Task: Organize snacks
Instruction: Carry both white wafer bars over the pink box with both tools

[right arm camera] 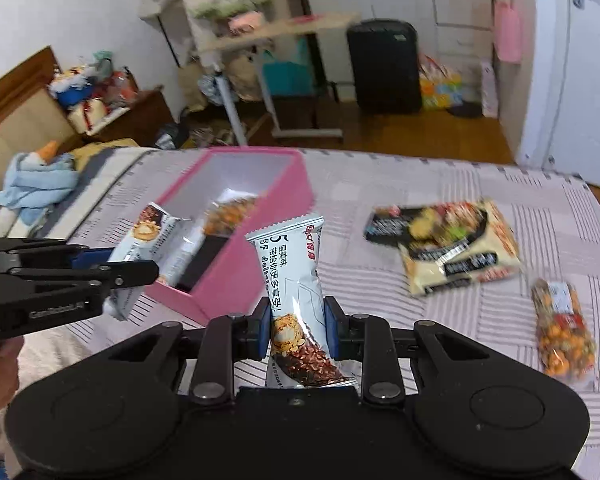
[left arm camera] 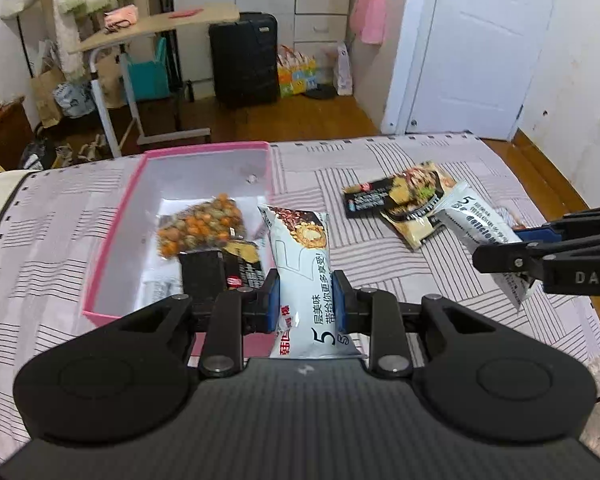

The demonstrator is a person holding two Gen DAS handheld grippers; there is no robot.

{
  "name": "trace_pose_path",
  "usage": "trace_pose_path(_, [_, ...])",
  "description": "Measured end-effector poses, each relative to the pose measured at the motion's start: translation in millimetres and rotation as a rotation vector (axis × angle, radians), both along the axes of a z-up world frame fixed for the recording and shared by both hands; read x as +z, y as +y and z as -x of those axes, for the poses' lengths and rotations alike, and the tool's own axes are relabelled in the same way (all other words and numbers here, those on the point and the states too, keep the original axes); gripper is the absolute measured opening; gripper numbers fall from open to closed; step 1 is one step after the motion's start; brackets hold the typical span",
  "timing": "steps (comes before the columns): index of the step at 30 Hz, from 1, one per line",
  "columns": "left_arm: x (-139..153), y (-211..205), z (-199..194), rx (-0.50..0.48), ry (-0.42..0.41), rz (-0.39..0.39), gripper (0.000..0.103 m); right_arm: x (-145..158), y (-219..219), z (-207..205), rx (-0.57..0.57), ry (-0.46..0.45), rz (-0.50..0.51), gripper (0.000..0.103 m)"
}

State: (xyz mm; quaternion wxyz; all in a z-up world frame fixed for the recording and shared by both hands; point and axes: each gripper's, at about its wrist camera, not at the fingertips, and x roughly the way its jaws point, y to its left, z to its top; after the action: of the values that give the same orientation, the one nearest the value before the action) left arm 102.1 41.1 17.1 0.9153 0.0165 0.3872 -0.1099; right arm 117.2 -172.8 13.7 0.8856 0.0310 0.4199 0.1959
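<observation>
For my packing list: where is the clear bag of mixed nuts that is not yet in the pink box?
In the right wrist view, the loose nut bag lies on the bedspread at far right, just beyond the beige snack packet.

A pink rectangular cardboard box (left arm camera: 116, 236) sits on the striped bed (left arm camera: 380, 280), left of a pile of flat snack packets (left arm camera: 404, 204). Inside the box, a clear bag of mixed nuts (left arm camera: 200, 226) lies far of a dark packet (left arm camera: 242, 268). Another clear nut bag (right arm camera: 564, 332) lies far right.
</observation>
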Motion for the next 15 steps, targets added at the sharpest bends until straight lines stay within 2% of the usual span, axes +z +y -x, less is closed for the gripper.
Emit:
trace_pose_path(7, [11.6, 37.8, 0.3, 0.048, -0.017, 0.028, 0.025, 15.8, 35.5, -6.0, 0.043, -0.043, -0.023, 0.031])
trace_pose_path(15, [2.0, 74.1, -23.7, 0.110, -0.015, 0.062, 0.025, 14.0, 73.4, -27.3, 0.097, -0.037, -0.035, 0.031])
